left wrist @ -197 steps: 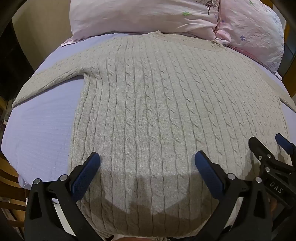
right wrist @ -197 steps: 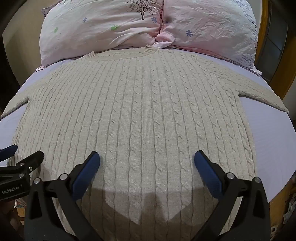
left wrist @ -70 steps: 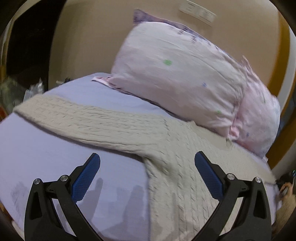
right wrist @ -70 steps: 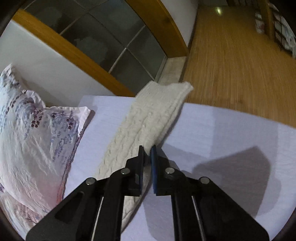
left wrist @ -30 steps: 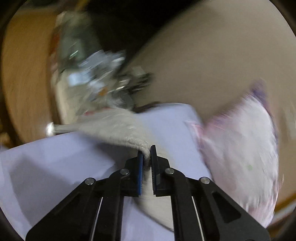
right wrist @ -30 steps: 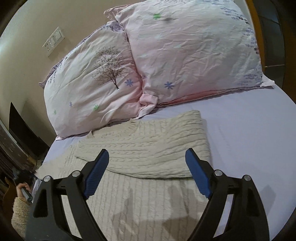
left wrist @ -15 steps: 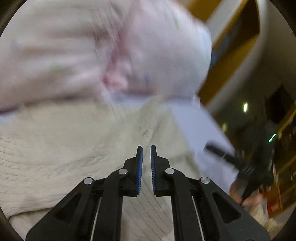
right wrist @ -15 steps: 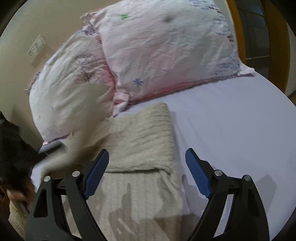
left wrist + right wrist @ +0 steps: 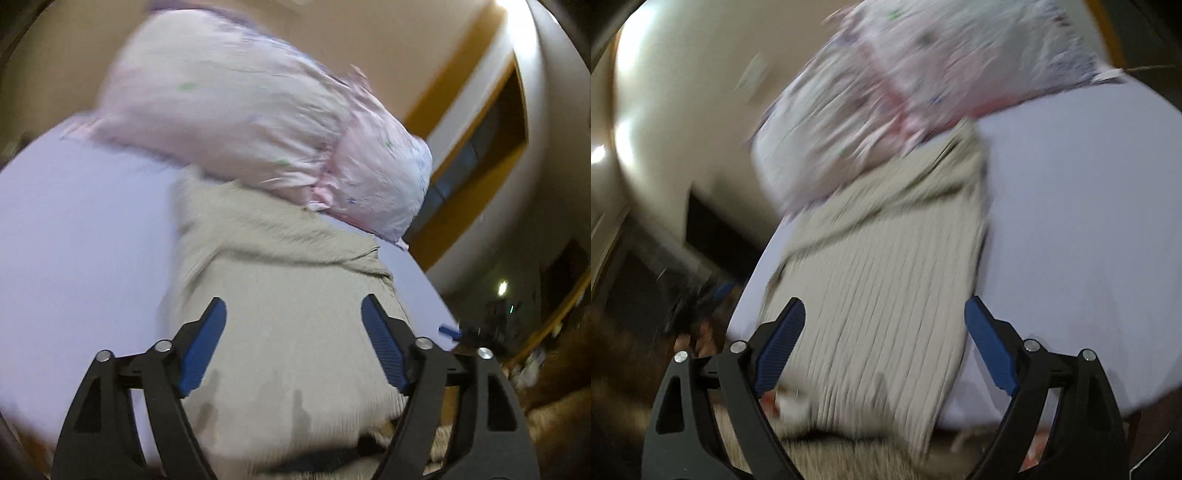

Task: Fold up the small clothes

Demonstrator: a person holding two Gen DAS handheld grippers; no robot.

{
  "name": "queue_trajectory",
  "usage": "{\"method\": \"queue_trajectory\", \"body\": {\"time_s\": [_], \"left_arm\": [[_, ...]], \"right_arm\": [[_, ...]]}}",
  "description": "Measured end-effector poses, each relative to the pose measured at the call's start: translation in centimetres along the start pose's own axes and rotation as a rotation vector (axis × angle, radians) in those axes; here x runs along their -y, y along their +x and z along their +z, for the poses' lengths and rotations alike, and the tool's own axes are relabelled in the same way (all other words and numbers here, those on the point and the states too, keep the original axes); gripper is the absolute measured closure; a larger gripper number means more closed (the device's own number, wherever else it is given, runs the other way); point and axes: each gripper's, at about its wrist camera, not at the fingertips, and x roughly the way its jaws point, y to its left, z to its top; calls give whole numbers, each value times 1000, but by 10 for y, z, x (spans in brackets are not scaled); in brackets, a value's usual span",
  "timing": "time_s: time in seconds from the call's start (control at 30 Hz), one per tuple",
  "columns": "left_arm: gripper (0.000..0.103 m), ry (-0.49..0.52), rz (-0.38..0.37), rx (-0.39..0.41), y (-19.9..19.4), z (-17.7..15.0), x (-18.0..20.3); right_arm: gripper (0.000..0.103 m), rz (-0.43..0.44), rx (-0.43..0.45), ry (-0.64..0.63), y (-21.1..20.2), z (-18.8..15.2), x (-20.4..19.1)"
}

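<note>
While both frames are smeared with motion blur, the cream cable-knit sweater (image 9: 295, 295) can be made out lying on the lavender bed sheet (image 9: 81, 240), its two sleeves folded in across the chest so that the garment forms a narrow upright strip. Its collar end sits right against the pink floral pillows (image 9: 240, 122) at the head of the bed, and its hem reaches the near edge of the mattress. Above the lower body of the knit hangs the left gripper (image 9: 293, 339), jaws spread wide with nothing between the blue pads. From the other side, the right gripper (image 9: 884, 341) hangs over the same sweater (image 9: 886, 277), jaws likewise wide apart and holding nothing. Bare sheet (image 9: 1089, 221) lies to the right of the garment, with the pillows (image 9: 942, 74) beyond it.
</note>
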Motion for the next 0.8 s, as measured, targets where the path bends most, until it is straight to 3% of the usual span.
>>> {"method": "queue_trajectory", "body": {"time_s": [0.13,0.2,0.33,0.4,0.43,0.5,0.57,0.6,0.67,0.8], "left_arm": [[25,-157,48,-15,-36,-63,-51],[25,-216,37,-27,-38,-86,-66],[25,-255,-23,-61,-16,-112,-76],[28,-249,-48,-97,6,-118,-74],[31,-251,-65,-114,17,-120,-73],[41,-258,-89,-129,31,-119,-71],[64,-282,-110,-138,39,-121,-71],[70,-296,-126,-139,40,-121,-71],[93,-314,-150,-144,38,-121,-69],[95,-216,-160,-120,21,-93,-37]], "right_arm": [[16,21,-116,58,4,-48,11],[24,34,-145,126,14,-62,25],[33,79,-189,208,44,-78,44],[42,125,-194,229,58,-82,48],[46,154,-190,238,64,-84,50],[73,228,-184,258,73,-88,51],[94,277,-179,256,79,-91,49],[95,279,-170,245,77,-91,45],[95,285,-138,203,68,-85,34],[96,319,7,79,30,-41,2]]}}
